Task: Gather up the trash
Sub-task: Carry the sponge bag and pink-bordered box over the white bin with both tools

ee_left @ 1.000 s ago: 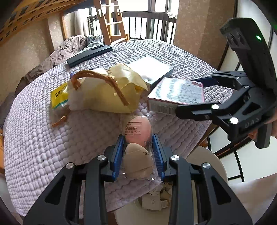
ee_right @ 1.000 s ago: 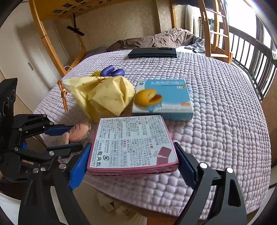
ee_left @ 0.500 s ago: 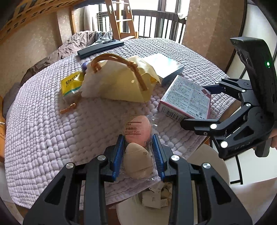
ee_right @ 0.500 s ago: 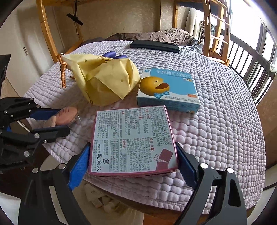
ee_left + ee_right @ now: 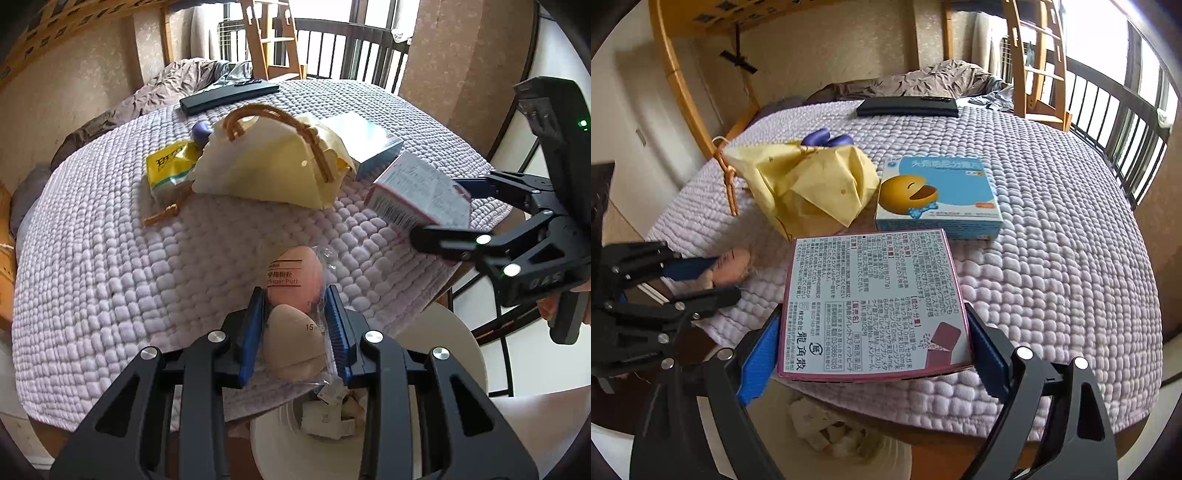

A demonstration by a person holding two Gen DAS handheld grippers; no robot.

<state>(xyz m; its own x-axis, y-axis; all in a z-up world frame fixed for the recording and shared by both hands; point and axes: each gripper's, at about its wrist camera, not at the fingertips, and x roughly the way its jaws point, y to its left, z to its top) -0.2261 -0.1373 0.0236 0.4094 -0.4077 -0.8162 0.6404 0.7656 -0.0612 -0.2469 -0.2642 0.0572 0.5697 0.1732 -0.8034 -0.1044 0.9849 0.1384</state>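
Quilted bed (image 5: 1052,229) under me: my left hand-held gripper (image 5: 295,325) clamps the puff packet (image 5: 295,314); at three o'clock, my right hand-held gripper (image 5: 871,343) is closing on the pink-edged box (image 5: 871,302).

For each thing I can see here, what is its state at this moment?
Left gripper: shut on the clear packet of two makeup puffs.
Right gripper: jaws closing, pads against the sides of the pink-edged printed box.
Yellow paper bag with brown cord handles: crumpled, lying on the quilt.
Blue box with yellow cartoon face: closed, flat on the quilt.
White bin: open, paper scraps inside.
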